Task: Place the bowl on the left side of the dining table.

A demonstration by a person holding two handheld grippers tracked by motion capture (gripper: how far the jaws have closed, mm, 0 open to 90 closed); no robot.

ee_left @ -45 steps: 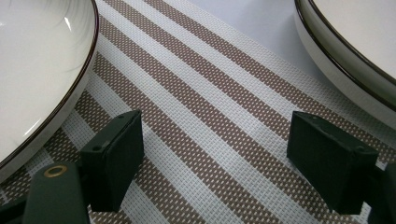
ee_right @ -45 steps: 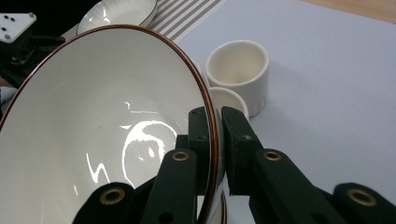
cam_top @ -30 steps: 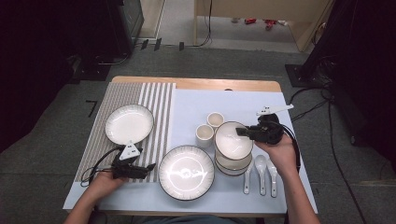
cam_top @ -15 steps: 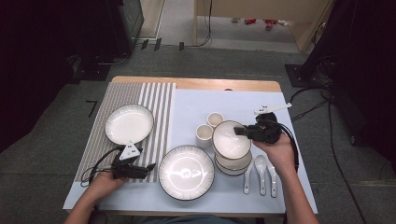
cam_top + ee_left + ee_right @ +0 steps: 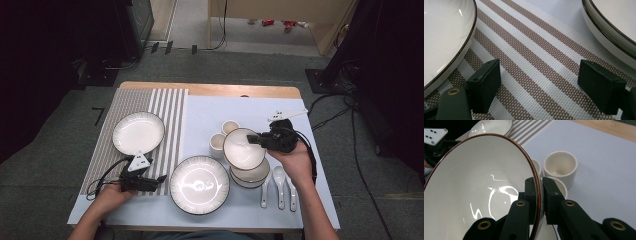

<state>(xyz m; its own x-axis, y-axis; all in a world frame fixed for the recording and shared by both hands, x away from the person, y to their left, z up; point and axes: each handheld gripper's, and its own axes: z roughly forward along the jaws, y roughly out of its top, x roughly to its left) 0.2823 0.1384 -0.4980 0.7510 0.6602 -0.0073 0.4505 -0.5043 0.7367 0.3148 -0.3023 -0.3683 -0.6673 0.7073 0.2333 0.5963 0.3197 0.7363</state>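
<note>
- Two small cups (image 5: 224,137) are set together at mid-table.
- Three spoons (image 5: 279,186) are laid near right.
- A plate (image 5: 138,132) is placed on the striped mat (image 5: 170,107), far left.

Each hand-held gripper was a black body with a thin black cable trailing from it and a pale grey 3-cornered plate on top. On the left hand-held gripper (image 5: 161,178) the plate stood up like a small tent; in the right gripper view it showed 3 dark dots. Its 2 jaws were matte black rectangular blocks with small screw holes. The right hand-held gripper (image 5: 539,195) had flat black link arms with brass-coloured rivets. Both forearms were bare, with no sleeve.
</note>
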